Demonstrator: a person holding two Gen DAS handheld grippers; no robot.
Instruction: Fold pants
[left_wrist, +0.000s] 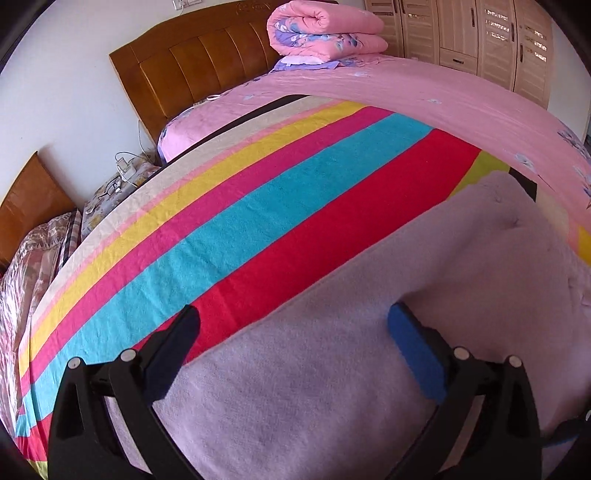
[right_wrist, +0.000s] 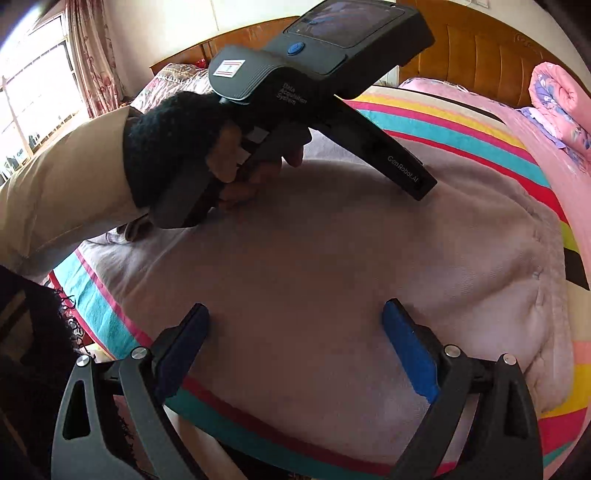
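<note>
Pale lilac fleece pants (left_wrist: 332, 369) lie flat on a striped blanket (left_wrist: 258, 206) on the bed. My left gripper (left_wrist: 293, 325) hangs open just above the fabric, its blue-padded fingers (left_wrist: 413, 350) wide apart with nothing between them. In the right wrist view the same pants (right_wrist: 332, 266) spread across the middle, waistband side bunched at the right. My right gripper (right_wrist: 295, 321) is open over the near edge of the pants, holding nothing. The left gripper's body (right_wrist: 332, 92) shows there, held by a hand (right_wrist: 236, 166) in a black knitted cuff, its tip down near the pants' far part.
A rolled pink quilt (left_wrist: 325, 33) sits at the head of the bed by the wooden headboard (left_wrist: 199, 62). A bedside stand with cables (left_wrist: 122, 181) is to the left. Wardrobes (left_wrist: 480, 40) stand behind. A window with curtains (right_wrist: 44, 85) is far left.
</note>
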